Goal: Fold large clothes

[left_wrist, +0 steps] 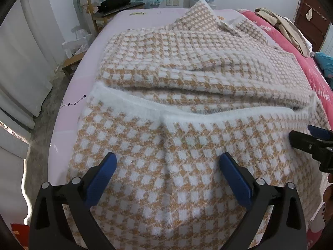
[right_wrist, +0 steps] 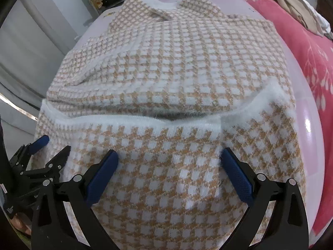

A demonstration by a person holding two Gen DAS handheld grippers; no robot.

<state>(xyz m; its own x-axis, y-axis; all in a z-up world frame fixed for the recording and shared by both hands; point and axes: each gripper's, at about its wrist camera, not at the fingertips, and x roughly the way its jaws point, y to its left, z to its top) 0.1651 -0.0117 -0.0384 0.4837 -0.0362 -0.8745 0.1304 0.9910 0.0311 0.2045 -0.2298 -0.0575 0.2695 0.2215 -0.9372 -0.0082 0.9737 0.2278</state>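
Matte black frames on left tool (left_wrist: 167,162) and right tool (right_wrist: 169,160), forked into angular arms. Round silver screw heads at the pivots. Flat, finely textured blue pads (right_wrist: 237,179) along the inner finger faces.

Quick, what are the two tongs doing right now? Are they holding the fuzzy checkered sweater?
Left tongs: wide open, holding nothing, above the sweater.
Right tongs: wide open too, holding nothing, above the same sweater.
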